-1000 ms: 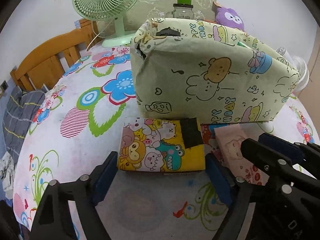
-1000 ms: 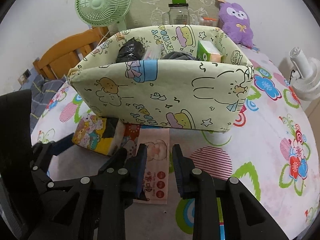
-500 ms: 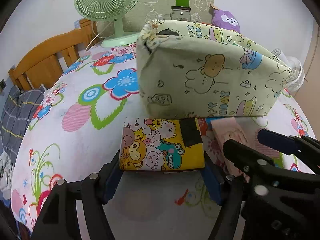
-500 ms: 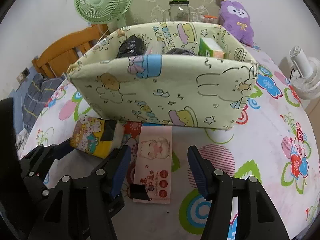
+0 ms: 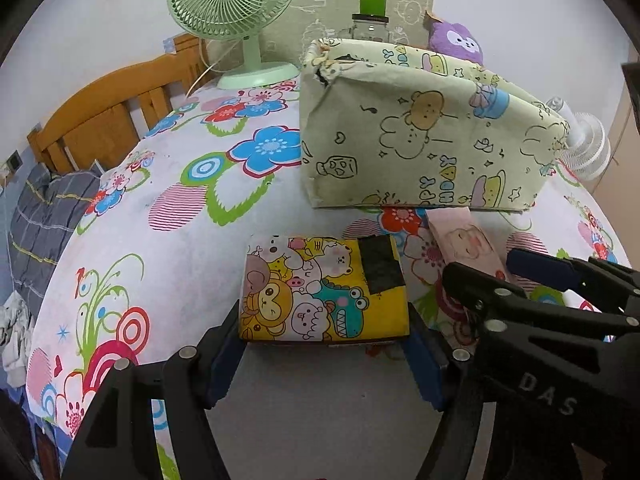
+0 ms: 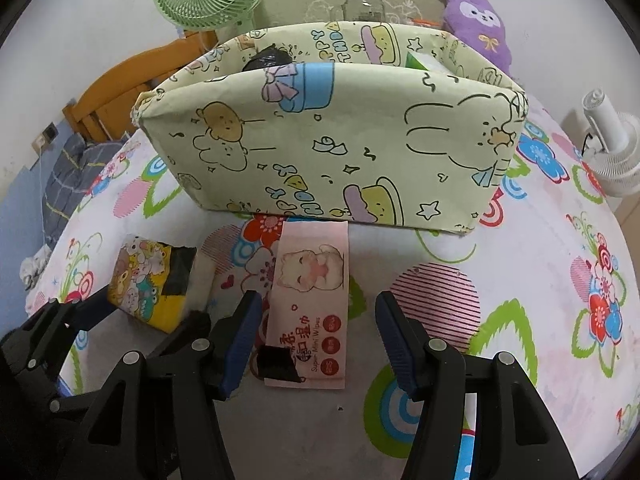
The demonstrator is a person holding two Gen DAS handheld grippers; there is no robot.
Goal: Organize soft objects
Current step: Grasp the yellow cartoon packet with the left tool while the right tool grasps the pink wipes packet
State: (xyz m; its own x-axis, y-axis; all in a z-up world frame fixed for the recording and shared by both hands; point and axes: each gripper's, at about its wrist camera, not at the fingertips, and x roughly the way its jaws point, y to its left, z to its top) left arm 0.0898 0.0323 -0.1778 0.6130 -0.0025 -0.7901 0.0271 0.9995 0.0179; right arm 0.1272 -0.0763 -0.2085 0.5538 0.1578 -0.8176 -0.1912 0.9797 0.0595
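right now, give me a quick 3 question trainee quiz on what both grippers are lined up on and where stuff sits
1. True or false: the left gripper has its fingers on either side of the yellow cartoon pack.
2. Multiple choice: the pink wipes pack lies (A) inside the fabric bin, (B) on the tablecloth in front of the fabric bin, (C) under the green fan.
3. Fill in: the right gripper is ____ (open or shut).

Key
1. True; whether the pads press the pack cannot be told.
2. B; its far end reaches the bin's base.
3. Open; the pack lies between the fingers, nearer the left one, not clamped.
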